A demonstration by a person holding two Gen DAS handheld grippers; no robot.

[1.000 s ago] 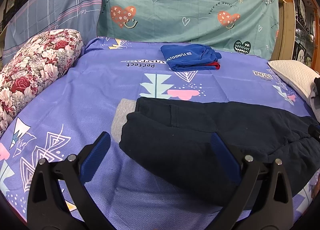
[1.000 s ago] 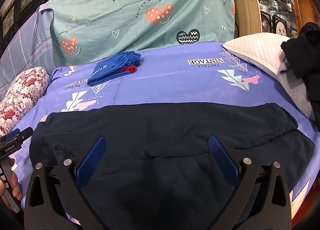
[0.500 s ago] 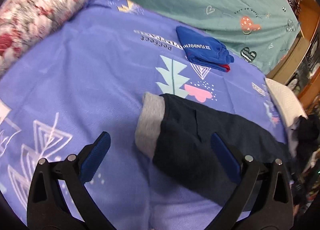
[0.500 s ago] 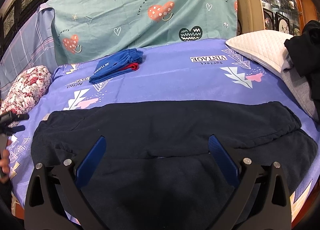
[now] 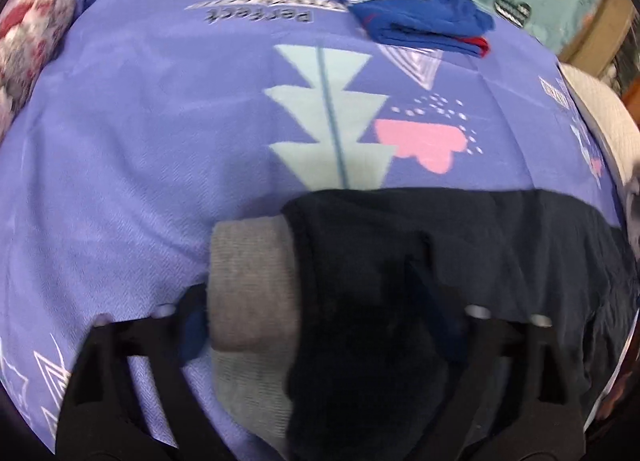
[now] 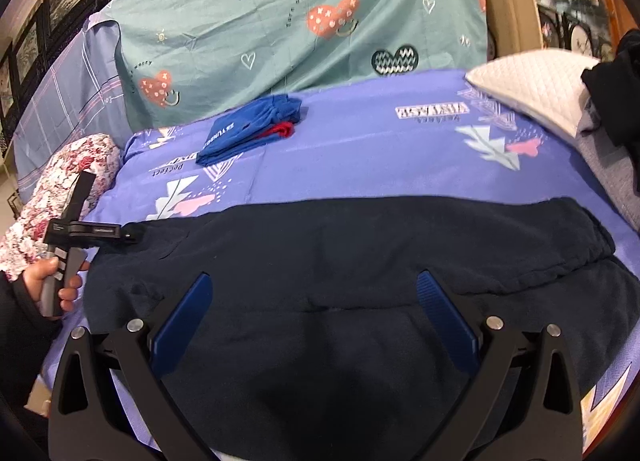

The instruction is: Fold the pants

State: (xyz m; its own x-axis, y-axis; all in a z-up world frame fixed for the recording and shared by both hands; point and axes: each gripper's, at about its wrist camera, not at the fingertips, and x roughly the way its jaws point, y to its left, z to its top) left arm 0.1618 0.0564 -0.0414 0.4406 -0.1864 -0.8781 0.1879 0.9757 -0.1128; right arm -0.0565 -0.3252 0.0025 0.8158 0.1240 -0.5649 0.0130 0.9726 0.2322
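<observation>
A purple bedsheet [image 6: 360,149] printed with pale trees, pink shapes and upside-down lettering covers the whole work surface, and behind it, across the top of the right wrist view, hangs a teal sheet [image 6: 280,21] with heart faces, flanked at the upper left by a blue-grey plaid sheet [image 6: 68,93]. Dark framed pictures line the wall in the far upper left, and a wooden post with shelving stands at the upper right. One pair of dark navy pants [image 6: 360,281] lies spread flat across the lower half of the right wrist view, reaching from the left edge to the right edge of the bed; in the left wrist view its end with the grey waistband [image 5: 252,281] fills the lower centre. One folded blue garment [image 6: 248,129] with a red piece tucked under it rests well apart, upper centre. There are two pillows: one floral pillow [image 6: 60,189] at the left and one white quilted pillow [image 6: 532,89] at the upper right, with a heap of dark clothing [image 6: 616,89] on it. The left gripper [image 5: 320,333] has its jaws spread wide to either side of the waistband end, the view blurred. The right gripper [image 6: 316,321] hovers over the pants with jaws wide apart, holding nothing.
</observation>
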